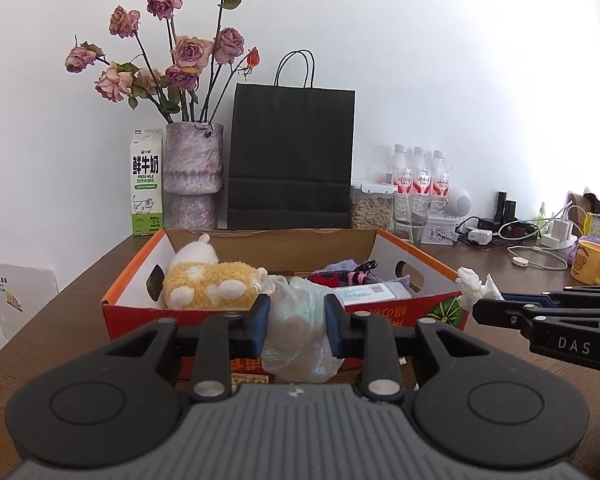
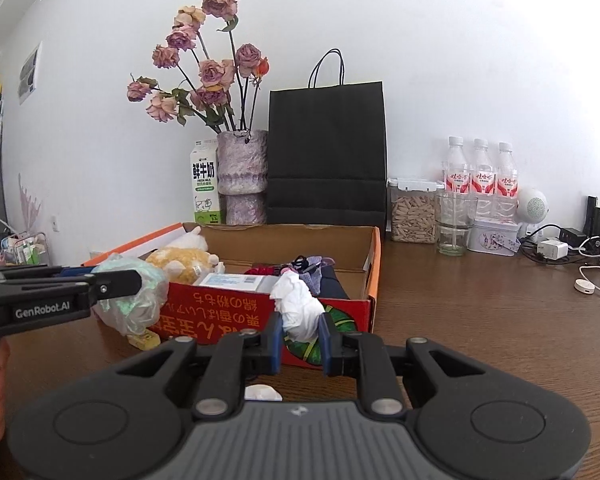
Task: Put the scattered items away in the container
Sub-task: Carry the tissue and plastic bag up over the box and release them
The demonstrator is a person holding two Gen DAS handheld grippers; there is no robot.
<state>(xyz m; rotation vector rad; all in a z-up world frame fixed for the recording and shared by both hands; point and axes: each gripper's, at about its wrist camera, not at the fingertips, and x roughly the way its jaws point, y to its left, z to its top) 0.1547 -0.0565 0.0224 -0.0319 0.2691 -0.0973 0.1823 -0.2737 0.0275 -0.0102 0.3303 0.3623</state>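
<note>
A red and orange cardboard box (image 1: 148, 316) (image 2: 374, 272) sits on the brown table. It holds a yellow plush toy (image 1: 208, 284) (image 2: 182, 260), a white packet (image 1: 370, 292) (image 2: 232, 281) and dark cloth items (image 1: 348, 270). My left gripper (image 1: 296, 326) is shut on a crumpled clear plastic bag (image 1: 298, 332) (image 2: 134, 304), held just before the box's near wall. My right gripper (image 2: 300, 334) is shut on a crumpled white tissue (image 2: 300, 308) (image 1: 474, 286) at the box's near right corner. A small white scrap (image 2: 262, 392) lies on the table under the right gripper.
Behind the box stand a milk carton (image 1: 147, 188), a vase of dried roses (image 1: 192, 176), a black paper bag (image 1: 290, 160), a jar (image 2: 414, 212), a glass (image 2: 456, 224) and three bottles (image 2: 480, 176). Chargers and cables (image 2: 572, 248) and a yellow mug (image 1: 590, 266) lie right.
</note>
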